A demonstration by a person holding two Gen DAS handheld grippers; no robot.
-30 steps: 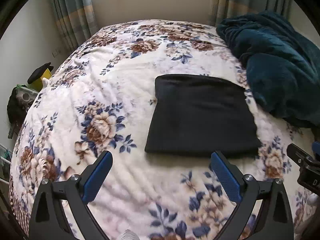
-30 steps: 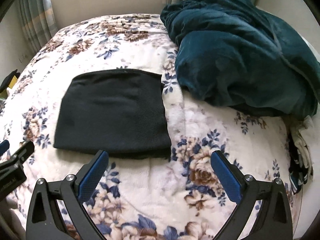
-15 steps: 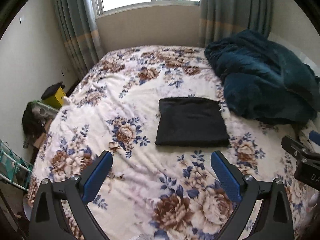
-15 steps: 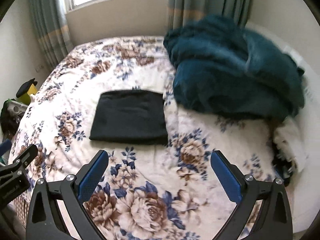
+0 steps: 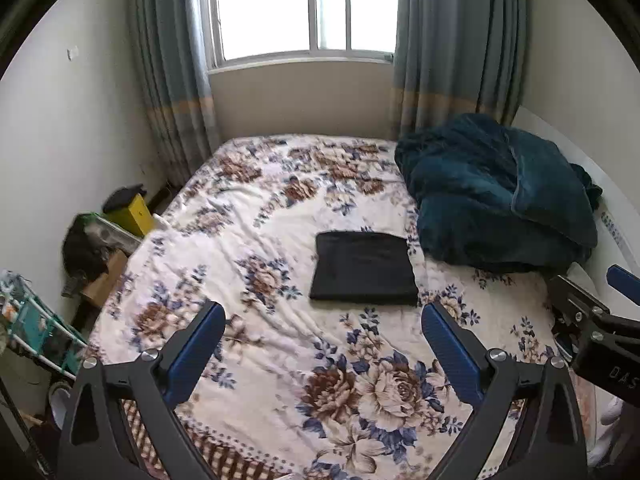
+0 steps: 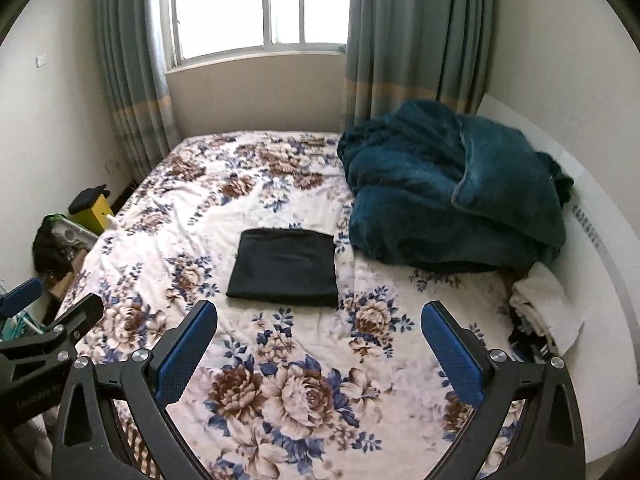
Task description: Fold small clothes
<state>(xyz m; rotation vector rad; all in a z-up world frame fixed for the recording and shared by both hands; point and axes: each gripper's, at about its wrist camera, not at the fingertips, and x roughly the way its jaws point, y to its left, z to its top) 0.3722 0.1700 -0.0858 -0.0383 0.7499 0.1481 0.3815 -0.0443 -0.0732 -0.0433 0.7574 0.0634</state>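
The flat black rectangle of folded knit cloth (image 5: 363, 268) lies in the middle of the bed, square on the cream bedspread printed with brown and blue flowers (image 5: 256, 248), its edges even and nothing sticking out. To my eye it is already folded. Its slightly longer side runs away from the tongs toward the window, and its near edge faces both of them.

It sits ahead of both tools and well apart from them, touched by neither. From the left gripper (image 5: 324, 350) it lies ahead and a shade to the right; from the right gripper (image 6: 320, 346) it lies ahead and a little to the left (image 6: 285, 266). So it rests roughly between the 2 lines of reach, and I cannot say either hand is clearly nearer.

Both tongs stand wide, blue pads spread, with nothing in them.

Just beside the cloth's right edge slumps a heaped dark teal plush blanket (image 5: 496, 196). Farther right, by the white wall, a small pile of white cloth (image 6: 546, 308) waits, probably the next piece; the right hand looks better placed for that reach.
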